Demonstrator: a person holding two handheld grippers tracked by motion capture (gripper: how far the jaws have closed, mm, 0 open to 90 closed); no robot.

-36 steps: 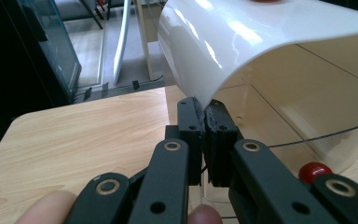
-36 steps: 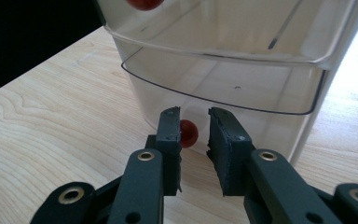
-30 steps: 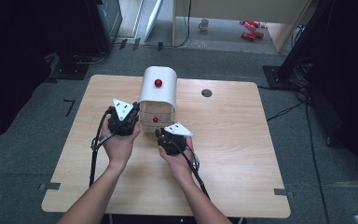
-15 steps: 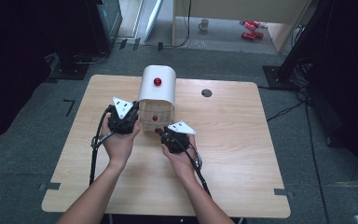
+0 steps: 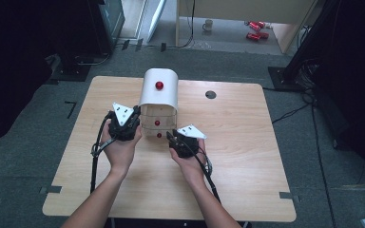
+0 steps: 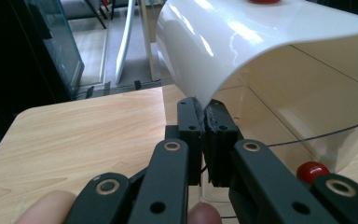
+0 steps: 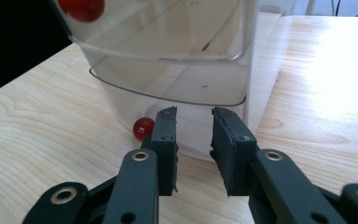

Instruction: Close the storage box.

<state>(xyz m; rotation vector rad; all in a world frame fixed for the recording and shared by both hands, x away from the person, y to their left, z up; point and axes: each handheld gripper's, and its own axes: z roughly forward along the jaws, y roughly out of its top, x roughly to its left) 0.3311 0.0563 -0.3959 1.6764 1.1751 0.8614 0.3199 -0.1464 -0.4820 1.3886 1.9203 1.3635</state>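
A light wooden table carries a small drawer cabinet near its far middle: a white curved shell over clear plastic drawers with red ball knobs. In the high view both forearms reach in, and the two grippers sit at the cabinet's front, one on each side.

The left gripper has its jaws pressed together on the lower edge of the white shell, pinching it; this looks like a steadying hold on the cabinet. The right gripper is spread, with a clear gap between its pads, and points at the bottom clear drawer. That drawer's red knob sits just left of the jaws, not between them.

As a judgement, the work is at its start: the cabinet is braced, but the bottom drawer appears not yet pulled out and its knob is not gripped. What is left is to line the open jaws up on the knob, pinch it and draw the drawer out.
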